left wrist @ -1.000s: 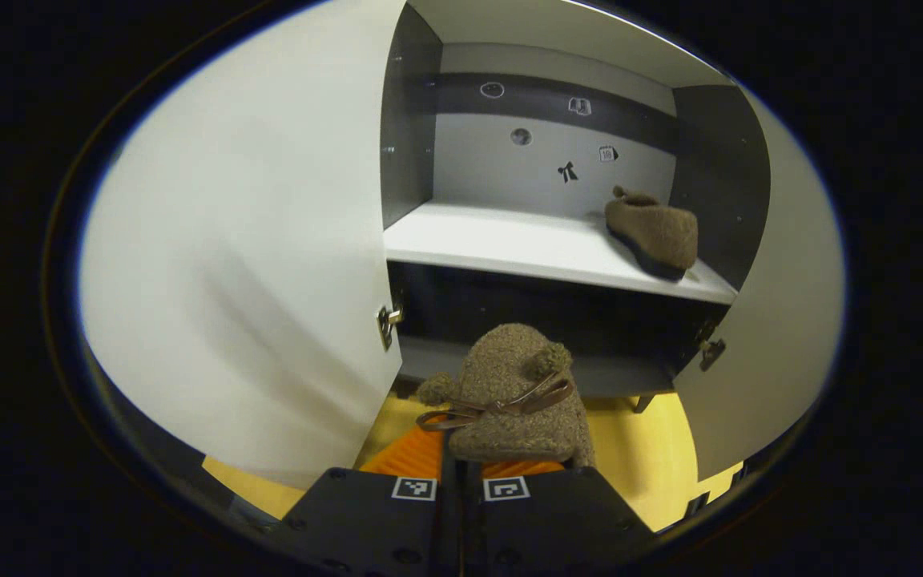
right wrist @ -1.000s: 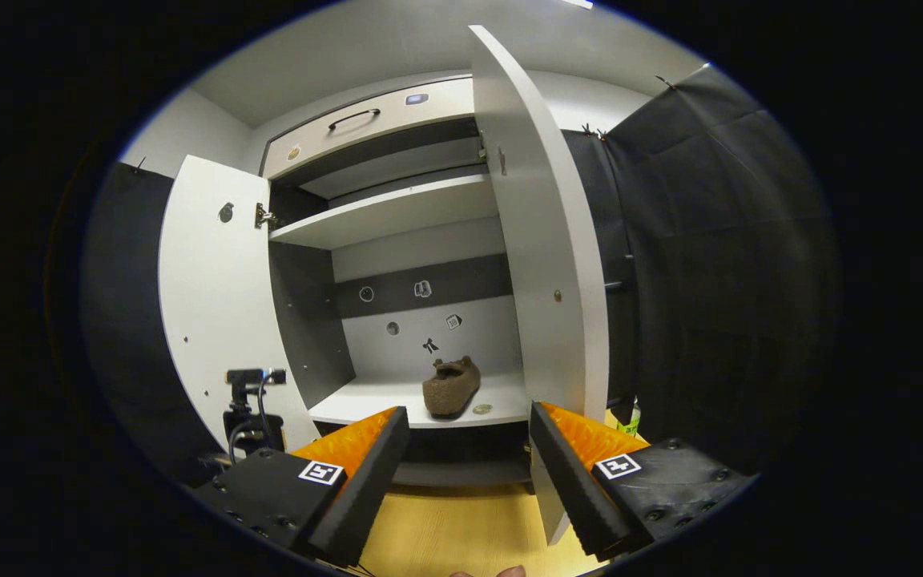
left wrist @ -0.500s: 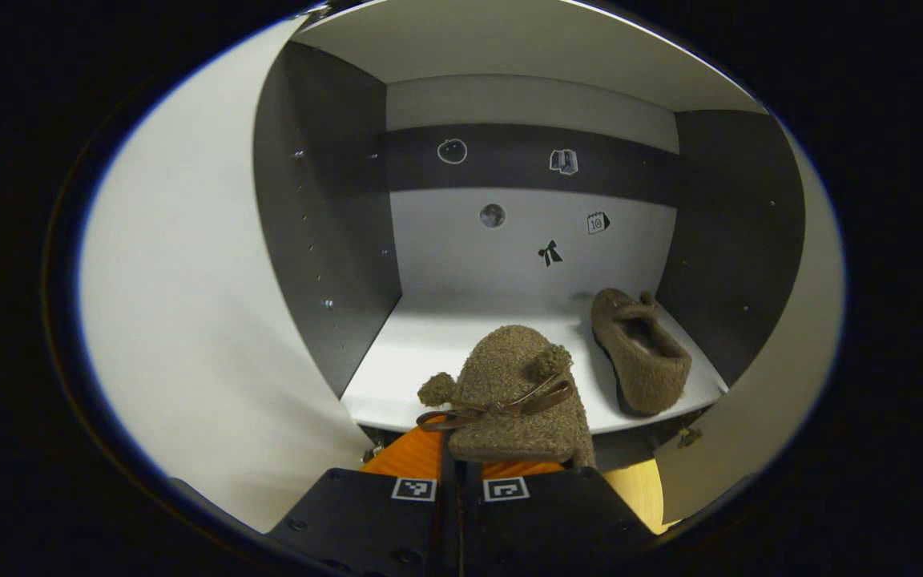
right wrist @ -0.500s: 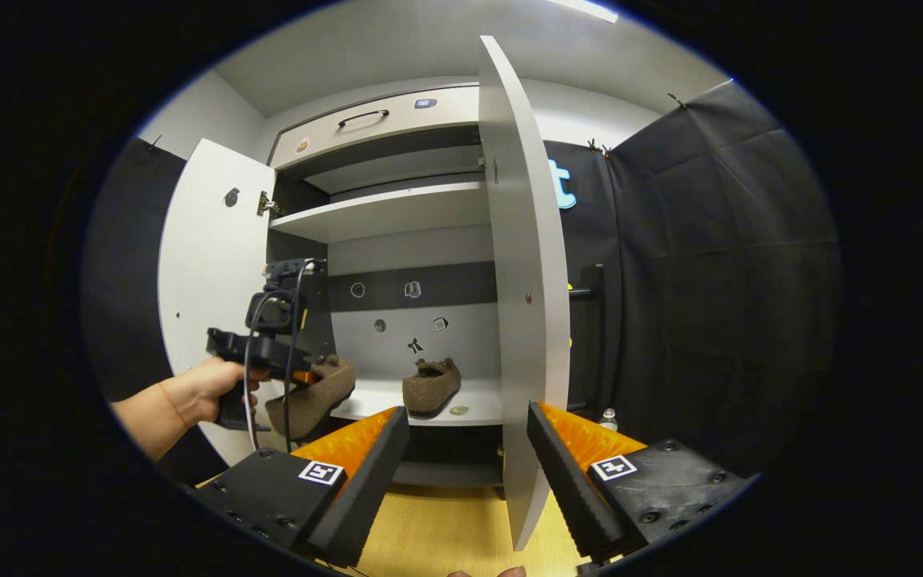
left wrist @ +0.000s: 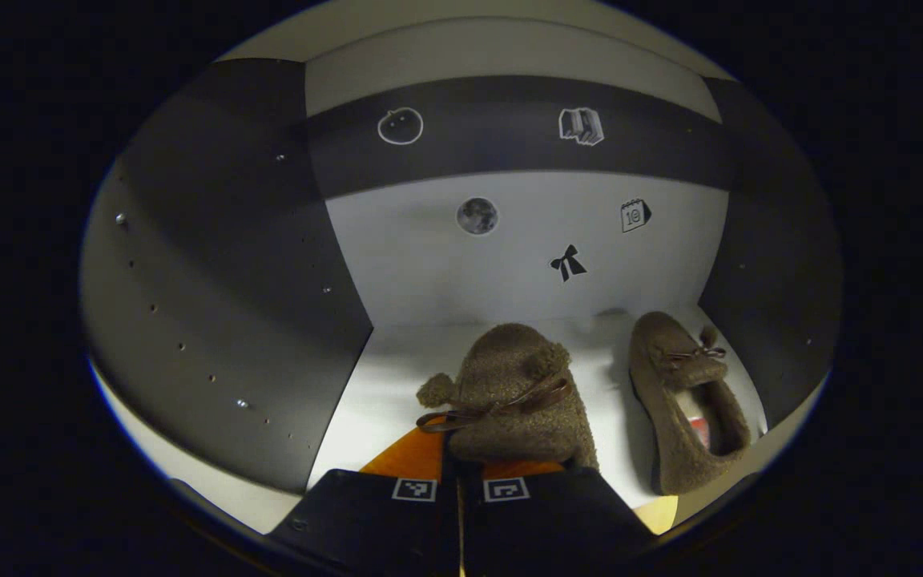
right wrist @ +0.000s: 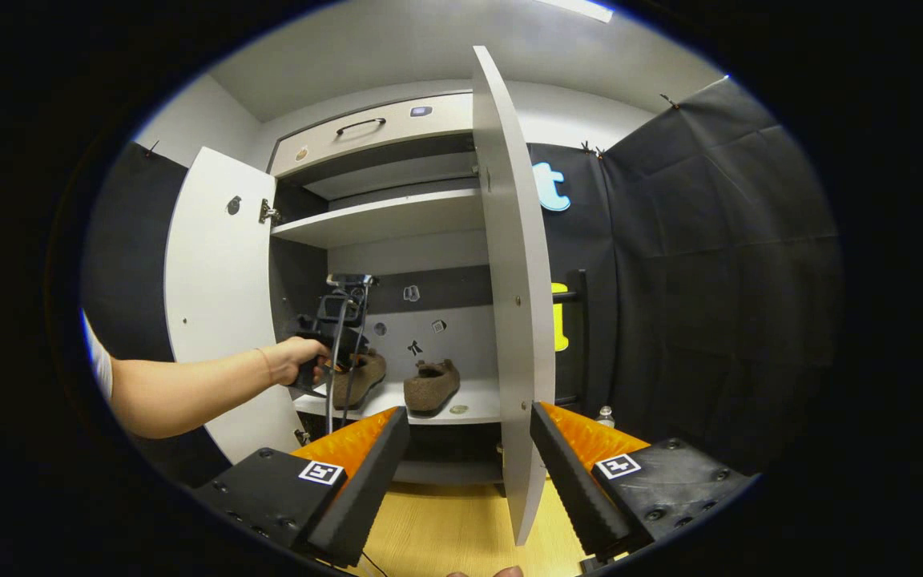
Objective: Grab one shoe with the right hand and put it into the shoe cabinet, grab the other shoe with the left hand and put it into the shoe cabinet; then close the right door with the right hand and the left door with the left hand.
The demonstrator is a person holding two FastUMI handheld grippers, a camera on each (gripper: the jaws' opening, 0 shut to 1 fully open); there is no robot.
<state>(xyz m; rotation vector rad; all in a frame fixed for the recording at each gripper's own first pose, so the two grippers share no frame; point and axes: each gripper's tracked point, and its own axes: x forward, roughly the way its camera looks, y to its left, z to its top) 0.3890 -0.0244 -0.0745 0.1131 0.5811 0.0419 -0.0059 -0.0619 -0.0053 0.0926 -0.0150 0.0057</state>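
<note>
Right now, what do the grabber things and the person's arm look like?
Each of the tongs has a black blocky body with a small square black-and-white marker: right tongs, left tongs. Black cables hang from the left tongs. The arm is bare below a short white sleeve, with a thin wristband.

The shoe cabinet (right wrist: pixel 397 216) stands with both doors swung wide. The left door (right wrist: pixel 217 296) hangs to the cabinet's left, and the right door (right wrist: pixel 509 304) juts edge-on from the cabinet's front. On the lower shelf (right wrist: pixel 473 401) sits 1 brown shoe (right wrist: pixel 432 385), toe toward the back. Left of it, a hand (right wrist: pixel 295 361) reaches into the cabinet holding the left gripper (right wrist: pixel 339 365), whose fingers clamp the second shoe (right wrist: pixel 361 377) just above the shelf. In front of the cabinet, the right gripper (right wrist: pixel 465 473) has its 2 fingers (right wrist: pixel 361 473) spread apart with nothing between them. The right door's lower edge falls within that gap.
</note>
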